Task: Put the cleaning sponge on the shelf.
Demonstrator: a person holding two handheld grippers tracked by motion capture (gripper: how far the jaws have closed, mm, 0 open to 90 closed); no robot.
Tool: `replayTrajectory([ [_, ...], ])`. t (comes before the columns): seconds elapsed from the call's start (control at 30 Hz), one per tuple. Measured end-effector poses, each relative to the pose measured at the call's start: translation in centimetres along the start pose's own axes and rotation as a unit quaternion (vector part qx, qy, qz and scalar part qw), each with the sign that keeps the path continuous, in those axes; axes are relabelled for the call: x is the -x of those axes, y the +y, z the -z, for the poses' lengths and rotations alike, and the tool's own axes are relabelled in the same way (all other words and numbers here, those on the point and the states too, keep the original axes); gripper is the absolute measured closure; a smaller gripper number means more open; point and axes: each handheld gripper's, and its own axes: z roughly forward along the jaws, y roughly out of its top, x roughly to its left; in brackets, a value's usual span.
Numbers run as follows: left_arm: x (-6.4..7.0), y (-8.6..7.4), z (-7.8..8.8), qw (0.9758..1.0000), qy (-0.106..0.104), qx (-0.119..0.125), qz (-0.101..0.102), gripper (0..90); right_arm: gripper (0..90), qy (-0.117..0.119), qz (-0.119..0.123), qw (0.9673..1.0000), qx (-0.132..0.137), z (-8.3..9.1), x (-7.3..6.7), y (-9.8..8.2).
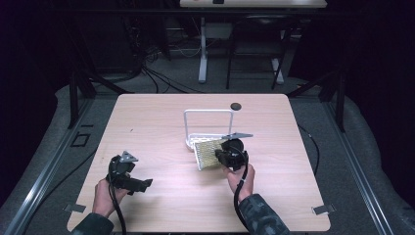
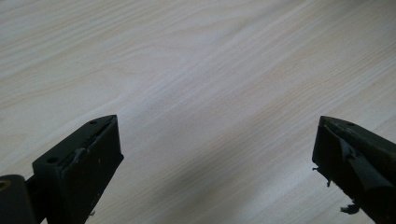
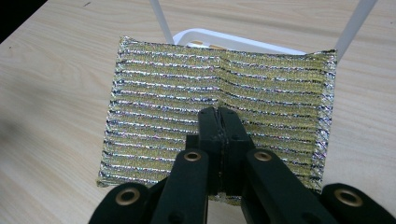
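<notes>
Right gripper point(image 3: 218, 122): fingers pinched tight on the gold scouring cloth point(image 3: 219, 119), held just above the white rack point(image 1: 208, 129) near the tabletop point(image 1: 161, 196) centre. Left gripper point(image 2: 217, 158): fingers wide, empty, near the front-left corner. Advice: lower the cloth level, square with the rack rim, then release.

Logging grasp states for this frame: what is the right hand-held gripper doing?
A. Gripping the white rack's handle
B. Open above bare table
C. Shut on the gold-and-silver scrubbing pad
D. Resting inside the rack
C: the right hand-held gripper has its jaws pressed together on the gold-and-silver scrubbing pad.
</notes>
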Motion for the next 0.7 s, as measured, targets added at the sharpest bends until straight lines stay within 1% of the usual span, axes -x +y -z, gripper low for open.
replayTrajectory([
  [0.07, 0.0, 0.1, 0.0, 1.0, 0.0, 0.002, 0.001, 1.4, 89.8, -0.001, 0.0, 1.0, 0.001, -0.3, -0.2, 0.1],
  [0.1, 0.1, 0.2, -0.1, 1.0, 0.001, 0.0, -0.003, 1.4, 89.8, -0.003, 0.002, 1.0, 0.0, -0.4, -0.3, 0.1],
  [0.2, 0.2, 0.2, -0.3, 1.0, -0.004, -0.005, -0.005, 1.4, 89.8, -0.003, -0.009, 0.9999, 0.005, -0.8, -0.4, 0.4],
  [0.23, 0.2, 0.1, -0.3, 1.0, -0.001, -0.003, -0.005, 1.4, 89.8, -0.004, -0.012, 0.9999, 0.009, -0.9, -0.4, 0.5],
  [0.37, 0.1, 0.1, -0.1, 1.0, 0.001, 0.001, -0.003, 1.4, 89.8, -0.011, -0.019, 0.9997, 0.014, -1.4, -0.7, 0.8],
  [0.43, 0.1, 0.2, -0.1, 1.0, -0.002, -0.001, -0.004, 1.4, 89.9, -0.015, -0.016, 0.9996, 0.017, -1.6, -0.8, 0.9],
  [0.53, 0.1, 0.2, -0.2, 1.0, -0.001, -0.001, -0.006, 1.4, 89.8, -0.017, -0.024, 0.9994, 0.018, -2.0, -0.9, 1.0],
  [0.6, 0.1, 0.2, -0.2, 1.0, -0.002, -0.002, -0.004, 1.4, 89.8, -0.018, -0.031, 0.9991, 0.023, -2.1, -0.8, 1.1],
  [0.7, 0.0, 0.1, 0.0, 1.0, 0.001, 0.002, -0.001, 1.4, 89.8, -0.022, -0.034, 0.9987, 0.03, -2.4, -0.9, 1.2],
])
